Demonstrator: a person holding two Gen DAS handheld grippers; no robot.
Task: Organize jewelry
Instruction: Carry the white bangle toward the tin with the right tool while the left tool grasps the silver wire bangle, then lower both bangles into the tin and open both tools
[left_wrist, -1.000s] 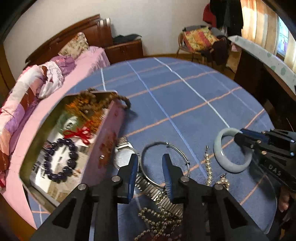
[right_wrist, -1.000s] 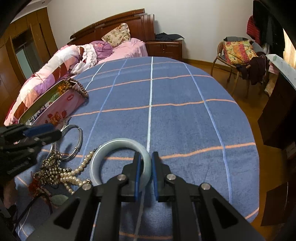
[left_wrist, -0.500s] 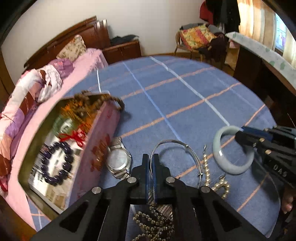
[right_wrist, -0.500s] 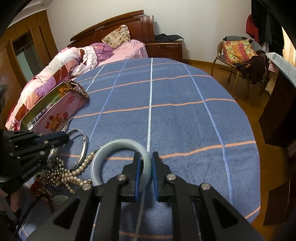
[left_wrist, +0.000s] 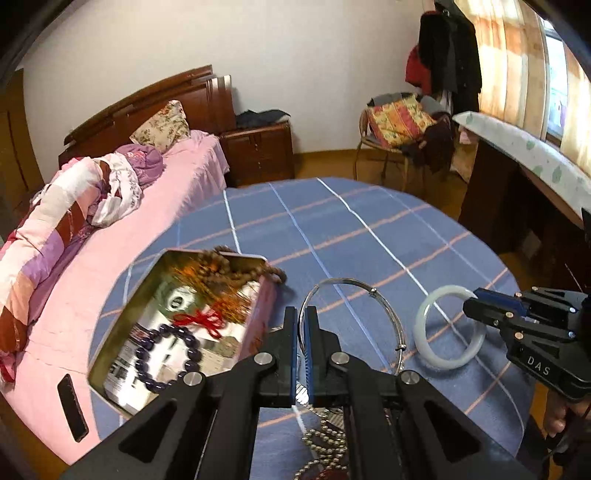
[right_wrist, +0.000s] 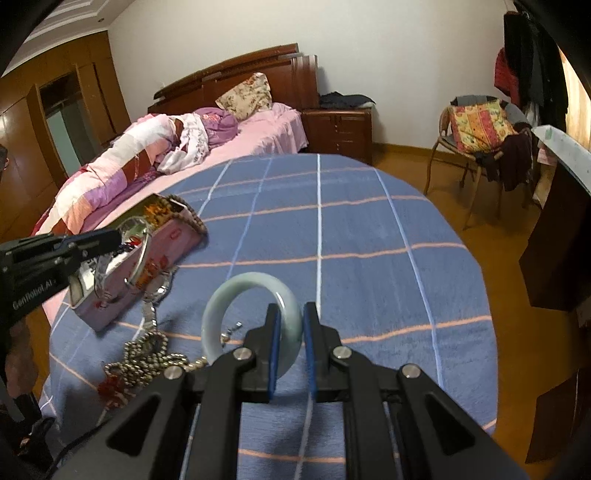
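Note:
My left gripper (left_wrist: 301, 321) is shut on a thin silver bangle (left_wrist: 384, 306) and holds it in the air beside the open pink tin (left_wrist: 264, 317); it also shows in the right wrist view (right_wrist: 120, 236) with the bangle (right_wrist: 142, 258). The tin holds a dark bead bracelet (left_wrist: 166, 356), a red bow and brown beads. My right gripper (right_wrist: 290, 325) is shut on a pale jade bangle (right_wrist: 236, 291), lifted off the table; the jade bangle (left_wrist: 448, 328) also shows in the left wrist view.
A wristwatch (right_wrist: 159, 291), a pearl and bead chain pile (right_wrist: 144, 358) and a red item lie on the blue plaid tablecloth (right_wrist: 369, 236). A bed (left_wrist: 92, 221) stands at the left, a chair (right_wrist: 476, 136) and a dark desk at the right.
My left gripper shut on the silver bangle and lifted it toward the tin. My right gripper raised the jade bangle off the table.

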